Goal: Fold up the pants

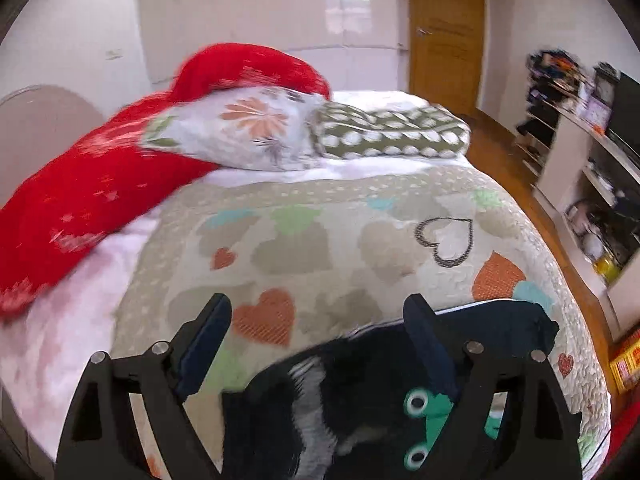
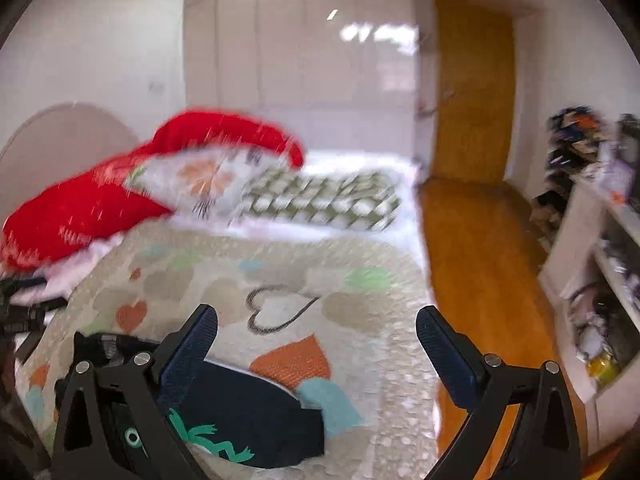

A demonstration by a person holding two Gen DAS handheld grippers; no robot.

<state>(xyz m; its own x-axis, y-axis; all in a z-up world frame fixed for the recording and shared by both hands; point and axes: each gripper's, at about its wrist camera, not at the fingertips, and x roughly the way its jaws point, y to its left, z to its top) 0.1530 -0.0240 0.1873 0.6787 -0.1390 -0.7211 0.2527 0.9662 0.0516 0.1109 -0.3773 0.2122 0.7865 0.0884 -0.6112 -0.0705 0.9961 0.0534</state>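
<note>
Bedroom setting: a bed covered by a heart-patterned quilt (image 1: 360, 216), with a red blanket (image 1: 100, 184), a floral pillow (image 1: 240, 132) and a green spotted pillow (image 1: 392, 132) toward the headboard end. A wooden door (image 1: 444, 32) and white shelving (image 1: 580, 168) stand to the right.

The pants (image 1: 340, 392), dark navy with a green frog print, lie bunched on the near edge of the quilt. In the left wrist view they sit below and between the fingers of the left gripper (image 1: 320, 320), whose fingers are spread wide and grasp nothing.

In the right wrist view the pants (image 2: 248, 404) lie at lower left, beside and beneath the left finger of the right gripper (image 2: 316, 332). Its fingers are likewise spread apart and hold nothing. Whether that finger touches the cloth cannot be settled, as the frame is motion-blurred.
</note>
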